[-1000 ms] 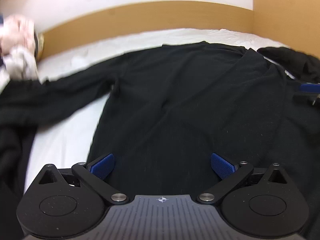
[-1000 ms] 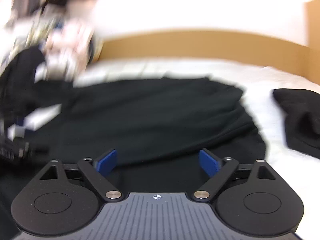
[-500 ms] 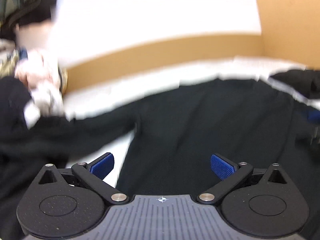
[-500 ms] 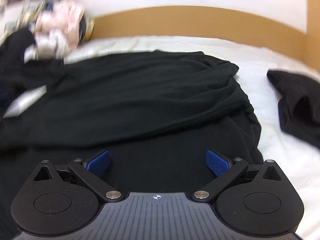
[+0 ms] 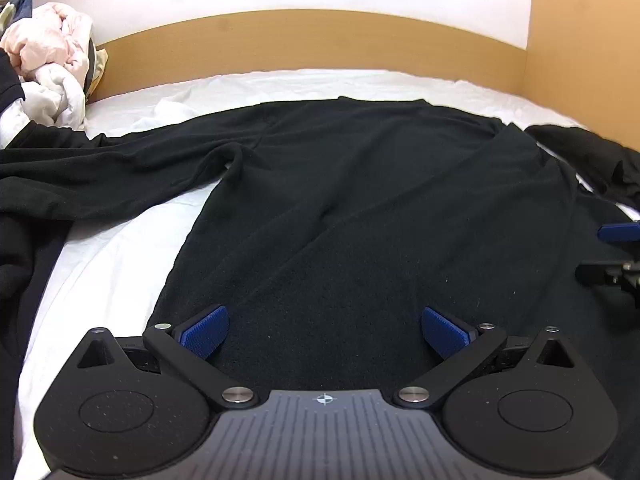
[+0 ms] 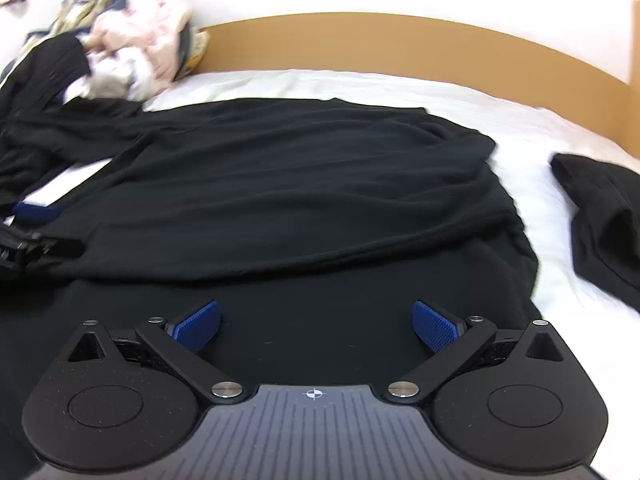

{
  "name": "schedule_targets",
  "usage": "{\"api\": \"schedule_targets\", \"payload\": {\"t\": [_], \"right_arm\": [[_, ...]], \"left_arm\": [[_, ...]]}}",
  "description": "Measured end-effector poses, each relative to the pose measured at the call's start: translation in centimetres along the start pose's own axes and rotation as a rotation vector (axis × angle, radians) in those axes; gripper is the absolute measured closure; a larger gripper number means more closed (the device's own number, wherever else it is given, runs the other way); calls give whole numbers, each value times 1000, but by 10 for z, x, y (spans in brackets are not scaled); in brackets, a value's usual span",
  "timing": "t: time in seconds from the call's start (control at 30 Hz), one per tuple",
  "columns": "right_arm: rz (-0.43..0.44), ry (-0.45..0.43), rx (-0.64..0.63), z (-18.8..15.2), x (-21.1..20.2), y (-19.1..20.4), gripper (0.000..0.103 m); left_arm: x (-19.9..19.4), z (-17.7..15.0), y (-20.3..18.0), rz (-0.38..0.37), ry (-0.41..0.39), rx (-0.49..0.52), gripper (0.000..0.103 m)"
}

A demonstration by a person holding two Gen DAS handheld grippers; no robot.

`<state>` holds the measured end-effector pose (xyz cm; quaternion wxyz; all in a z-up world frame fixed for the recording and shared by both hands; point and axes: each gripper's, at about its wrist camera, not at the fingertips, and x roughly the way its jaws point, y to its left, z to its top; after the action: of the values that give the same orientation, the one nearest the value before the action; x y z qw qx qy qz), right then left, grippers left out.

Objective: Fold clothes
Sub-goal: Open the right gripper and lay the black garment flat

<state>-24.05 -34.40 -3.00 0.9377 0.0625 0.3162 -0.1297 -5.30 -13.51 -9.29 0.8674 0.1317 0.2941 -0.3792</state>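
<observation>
On the bed (image 5: 120,280): black long-sleeved top (image 5: 360,200) spread flat, ready for folding. Left gripper (image 5: 324,332) and right gripper (image 6: 316,326) near hem, jaws wide, holding nothing.

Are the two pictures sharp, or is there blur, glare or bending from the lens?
Left wrist view: sharp; the headboard curves from the fisheye; the wall above is washed out. Right wrist view: slightly soft, the clothes pile and the black garment edges smeared; same curved headboard; bright wall.
</observation>
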Motion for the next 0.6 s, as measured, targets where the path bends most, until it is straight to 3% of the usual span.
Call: {"api": "schedule_targets", "payload": {"t": [0.33, 0.4, 0.6], "right_arm": [[-20, 7, -18, -3, 4, -1, 0], [-26, 9, -26, -9, -25, 2, 0], [-26, 8, -25, -5, -6, 1, 0]], "left_arm": [[2, 4, -5, 15, 0, 26, 0], [4, 6, -6, 18, -1, 28, 0], [6, 8, -9, 25, -4, 36, 0]]}}
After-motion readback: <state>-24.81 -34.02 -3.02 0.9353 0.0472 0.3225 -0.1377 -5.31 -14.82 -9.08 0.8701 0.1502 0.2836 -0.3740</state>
